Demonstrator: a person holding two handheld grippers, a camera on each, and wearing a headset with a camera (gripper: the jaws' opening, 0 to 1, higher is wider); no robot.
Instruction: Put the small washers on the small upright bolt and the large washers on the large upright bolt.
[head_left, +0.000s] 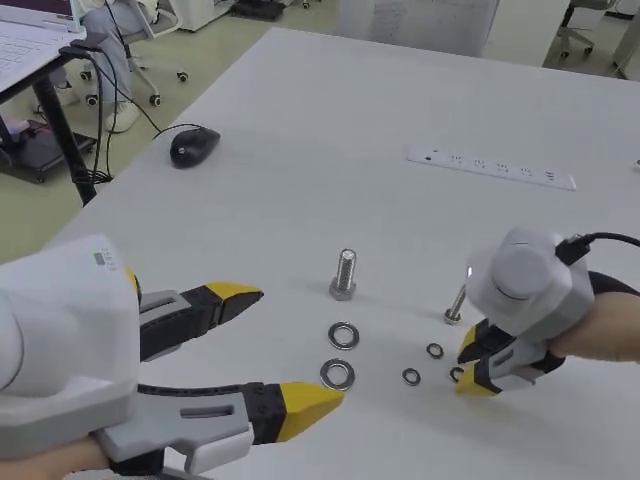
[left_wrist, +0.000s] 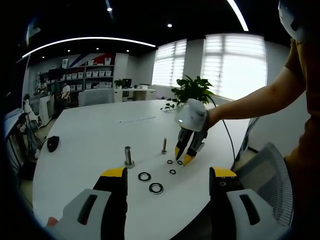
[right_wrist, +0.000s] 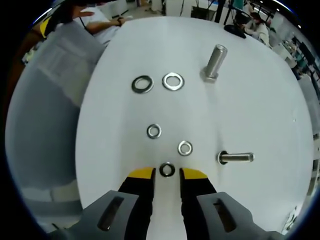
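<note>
One small washer (right_wrist: 167, 169) lies flat on the white table (head_left: 330, 150) at the near right. It sits right between the yellow tips of the right gripper (head_left: 466, 368), whose jaws stand slightly apart on either side of it and are not clamped onto it. A second small washer (head_left: 434, 350) and a third small washer (head_left: 411, 376) lie just to its left, close together but not touching. The small bolt (head_left: 455, 305) stands on its head just beyond them. Farther left stands the large bolt (head_left: 343, 273), also head down, with a far large washer (head_left: 343, 334) and a near large washer (head_left: 337, 374) flat on the table in front of it. The left gripper (head_left: 300, 343) hovers at the near left, jaws spread wide and holding nothing, its tips near the large washers. Far off lie a black mouse (head_left: 194, 146) on the left and a white power strip (head_left: 490, 167) on the right.
</note>
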